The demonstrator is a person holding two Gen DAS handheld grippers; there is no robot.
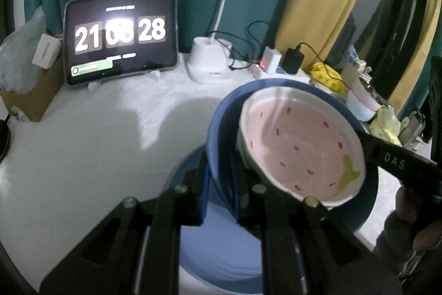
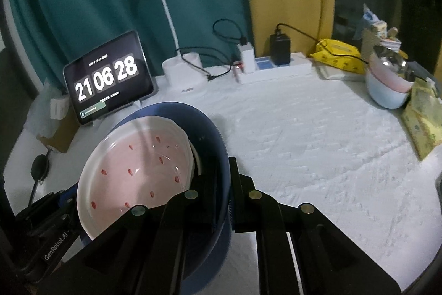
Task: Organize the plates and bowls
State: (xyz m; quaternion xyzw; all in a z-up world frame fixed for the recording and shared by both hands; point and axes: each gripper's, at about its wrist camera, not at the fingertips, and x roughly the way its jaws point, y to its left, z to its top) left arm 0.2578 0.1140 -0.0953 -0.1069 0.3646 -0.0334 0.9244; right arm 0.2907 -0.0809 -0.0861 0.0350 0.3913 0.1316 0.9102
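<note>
A blue bowl holds a pink strawberry-pattern bowl nested inside it. My left gripper is shut on the blue bowl's left rim and my right gripper is shut on its right rim. The pair is held tilted above the table. The pink bowl also shows in the right wrist view. A light blue plate lies on the table under the bowls. The right gripper's body shows at the pink bowl's far edge.
A white cloth covers the table. At the back stand a clock tablet, a desk lamp base and a power strip with chargers. Stacked bowls and yellow packets sit at the right. A cardboard box is at the left.
</note>
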